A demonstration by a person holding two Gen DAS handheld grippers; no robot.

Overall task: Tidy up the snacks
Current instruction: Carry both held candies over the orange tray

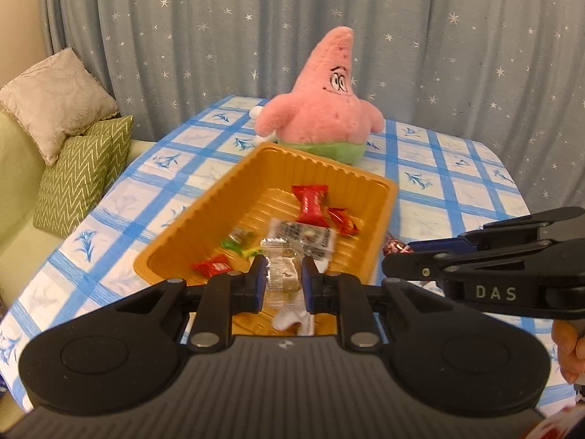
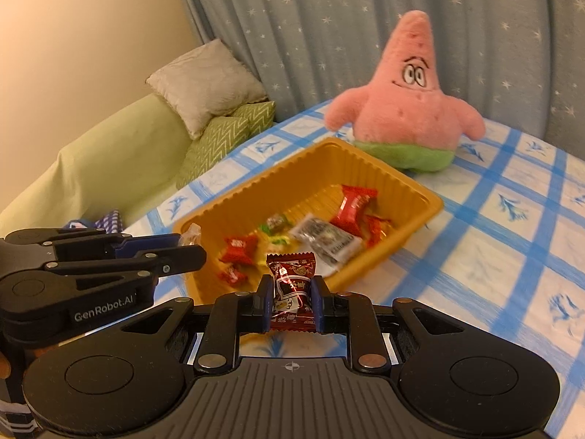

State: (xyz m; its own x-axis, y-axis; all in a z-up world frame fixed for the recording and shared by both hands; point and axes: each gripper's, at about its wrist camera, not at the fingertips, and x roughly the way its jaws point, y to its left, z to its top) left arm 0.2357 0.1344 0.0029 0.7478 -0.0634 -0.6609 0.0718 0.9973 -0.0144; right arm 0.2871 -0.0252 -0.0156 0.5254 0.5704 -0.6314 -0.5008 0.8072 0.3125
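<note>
Nearest the lens in the left wrist view, the left gripper (image 1: 283, 278) is clenched on a clear-wrapped snack (image 1: 283, 269), a pale brownish block in crinkly transparent film, held over the near end of the orange tray (image 1: 215, 197). In the right wrist view, the right gripper (image 2: 292, 298) likewise grips a dark red wrapped candy (image 2: 290, 285), glossy foil with serrated ends, poised just above the tray's near rim. The step in hand looks like delivery: both pieces are carried to the tray and not yet let go. The next move, I judge, calls for lowering each a little past the rim and opening the jaws so the pieces drop among those already inside, with the two tools kept from knocking each other, since they sit close side by side. The tray is thin moulded plastic with fluted walls and a ribbed floor, light enough to skid on the checked blue-and-white tablecloth (image 2: 512, 256) if bumped. Inside lie a large red wrapper (image 2: 353, 206), a silver-grey sachet (image 2: 325, 239), a small green-wrapped sweet (image 2: 276, 225) and smaller red candies (image 2: 237, 248); motion blur makes their printing unreadable. A soft pink plush starfish (image 2: 406, 109) stands upright just beyond the tray's far end.
</note>
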